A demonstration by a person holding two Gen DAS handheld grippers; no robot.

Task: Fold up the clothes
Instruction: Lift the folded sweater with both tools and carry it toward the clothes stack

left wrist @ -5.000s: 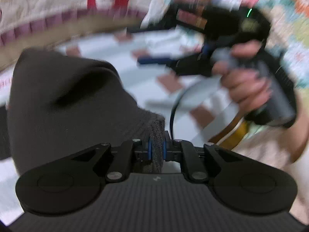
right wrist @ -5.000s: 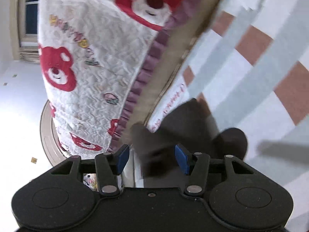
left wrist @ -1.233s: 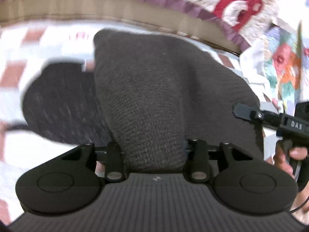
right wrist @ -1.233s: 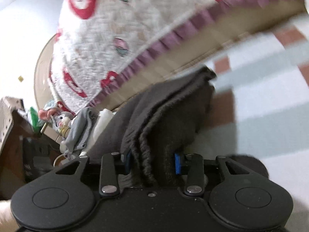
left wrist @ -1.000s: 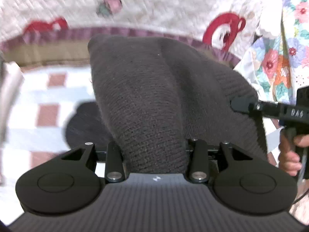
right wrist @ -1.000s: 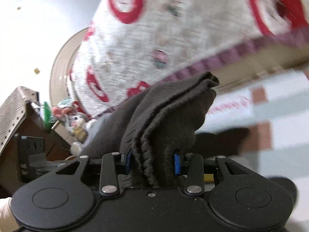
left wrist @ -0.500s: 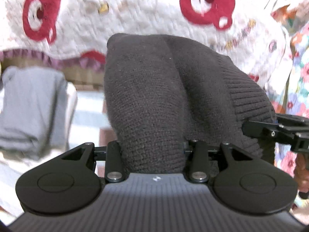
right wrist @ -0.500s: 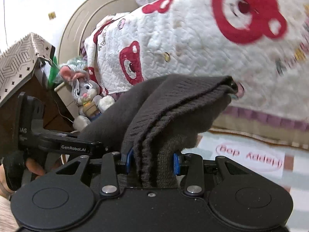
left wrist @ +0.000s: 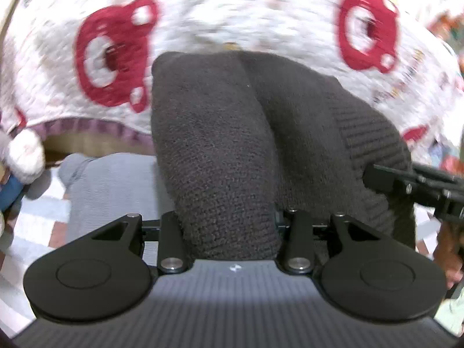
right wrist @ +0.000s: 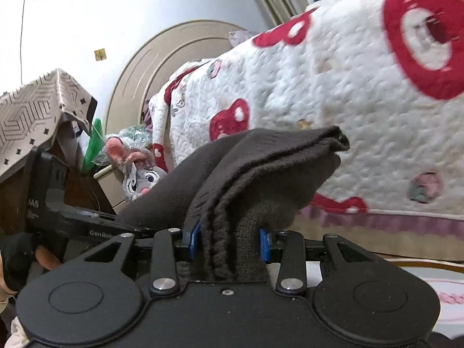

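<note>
One white quilt with red bears (left wrist: pixel 232 14) is filling the upper frame. One folded dark knit sweater (left wrist: pixel 232 150) is bulging up centre frame, held aloft. One folded grey garment (left wrist: pixel 110 185) is lying lower left. Two grippers: left gripper (left wrist: pixel 232 229) and right gripper (right wrist: pixel 229 237) are each clamping the sweater. One plush rabbit (right wrist: pixel 136 174) is sitting centre left.

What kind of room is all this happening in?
Most likely a bedroom, perhaps a child's. A white quilted bedspread with red bear faces hangs over a bed, a grey plush rabbit toy sits beside it, and a folded grey garment lies below.
</note>
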